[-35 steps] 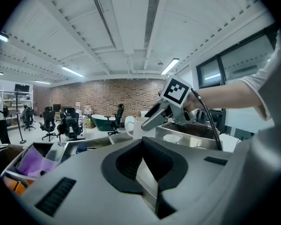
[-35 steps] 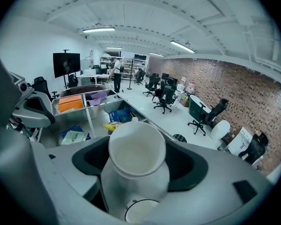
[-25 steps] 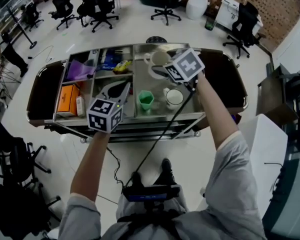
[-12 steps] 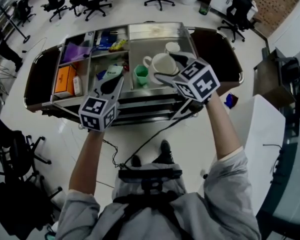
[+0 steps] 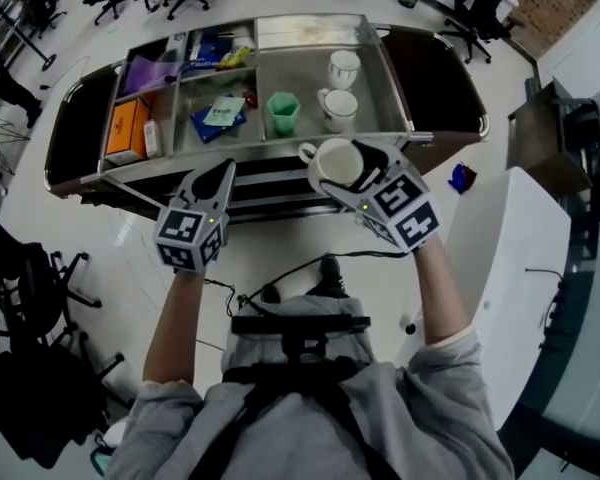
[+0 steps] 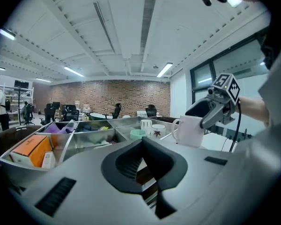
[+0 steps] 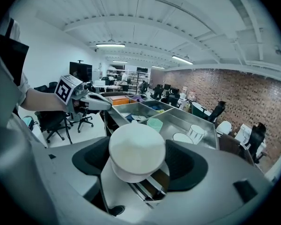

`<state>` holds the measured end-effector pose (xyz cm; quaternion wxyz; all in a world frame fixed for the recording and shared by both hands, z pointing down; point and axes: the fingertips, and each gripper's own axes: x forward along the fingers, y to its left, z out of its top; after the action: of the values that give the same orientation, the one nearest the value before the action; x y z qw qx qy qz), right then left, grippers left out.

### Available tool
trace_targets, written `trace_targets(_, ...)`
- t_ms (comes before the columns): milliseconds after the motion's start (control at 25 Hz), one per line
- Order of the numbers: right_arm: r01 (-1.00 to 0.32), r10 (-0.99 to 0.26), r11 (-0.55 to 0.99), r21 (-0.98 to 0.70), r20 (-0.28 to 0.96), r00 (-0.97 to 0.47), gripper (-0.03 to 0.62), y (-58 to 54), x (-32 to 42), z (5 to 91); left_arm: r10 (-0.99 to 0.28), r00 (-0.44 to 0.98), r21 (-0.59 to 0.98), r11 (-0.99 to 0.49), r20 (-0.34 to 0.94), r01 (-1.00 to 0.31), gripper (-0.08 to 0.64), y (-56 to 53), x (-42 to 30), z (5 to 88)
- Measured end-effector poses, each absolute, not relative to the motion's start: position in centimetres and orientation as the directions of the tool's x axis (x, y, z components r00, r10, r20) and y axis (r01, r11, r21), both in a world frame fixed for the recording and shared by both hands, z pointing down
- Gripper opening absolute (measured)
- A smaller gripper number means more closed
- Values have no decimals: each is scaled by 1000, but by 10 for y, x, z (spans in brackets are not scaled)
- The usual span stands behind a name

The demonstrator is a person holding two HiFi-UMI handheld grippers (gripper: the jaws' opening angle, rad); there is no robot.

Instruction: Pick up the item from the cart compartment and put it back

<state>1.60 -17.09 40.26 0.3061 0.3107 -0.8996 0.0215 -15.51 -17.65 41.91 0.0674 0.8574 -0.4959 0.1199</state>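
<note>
Our right gripper (image 7: 138, 161) is clamped on the white mug (image 5: 335, 161), mid frame, just below the cart (image 5: 300, 68): it's out, ready to go back. Left gripper (image 5: 224, 171) is shut & empty, kept clear at left.

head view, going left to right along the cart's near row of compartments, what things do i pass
orange box → blue packet → green cup → white mug
</note>
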Motion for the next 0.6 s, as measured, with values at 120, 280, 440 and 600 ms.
trace_targets(120, -595, -551, 794, 123, 559, -620, 382, -153, 18, 417, -839, 466, 6, -484, 281, -875, 3, -163, -158, 435)
trace_targets(280, -617, -560, 780, 105, 559, -611, 382, -133, 23, 440, -842, 448, 41, -458, 300, -888, 3, -144, -166, 458)
trace_targets(440, -634, -558, 768, 91, 580, -593, 382, -119, 30, 464, -846, 430, 62, -433, 315, -899, 3, -132, -176, 475)
trace_targets(600, -653, -565, 753, 80, 588, -580, 382, -115, 34, 479, -851, 410, 90, -404, 326, -910, 3, -124, -184, 488)
